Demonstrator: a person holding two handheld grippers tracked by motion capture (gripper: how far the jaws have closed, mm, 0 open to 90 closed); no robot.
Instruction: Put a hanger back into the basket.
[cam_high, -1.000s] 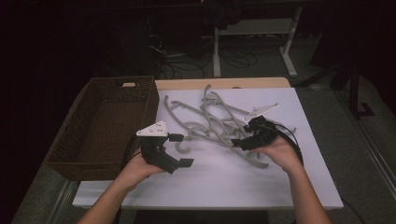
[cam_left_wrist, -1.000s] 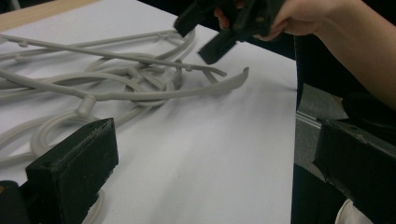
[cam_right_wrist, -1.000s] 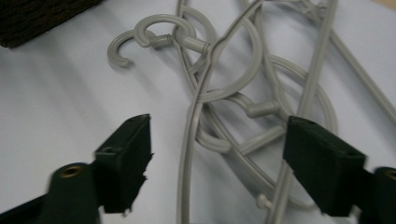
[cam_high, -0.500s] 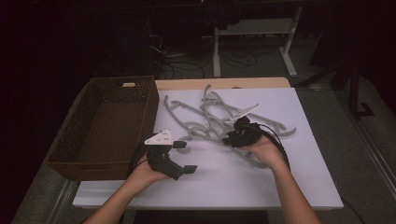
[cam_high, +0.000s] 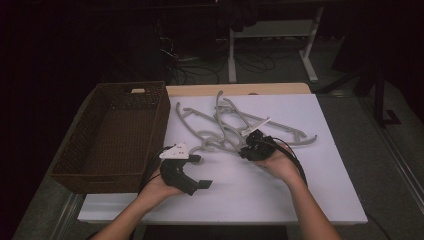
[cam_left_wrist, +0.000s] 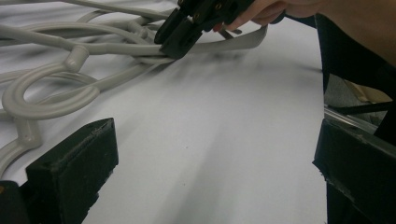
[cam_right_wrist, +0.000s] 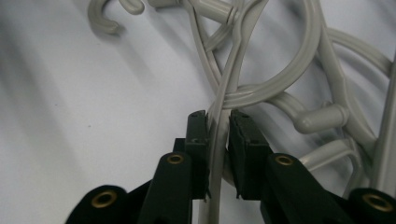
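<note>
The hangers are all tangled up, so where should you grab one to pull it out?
Grab a flat, thin bar at the near edge of the grey hangers, coming in low from the person's side. There a bar sticks out of the tangle and lies flat on the white table, so slim jaws fit around it. The right tool has just been closing on such a bar. Hooks and loops would probably snag.
</note>
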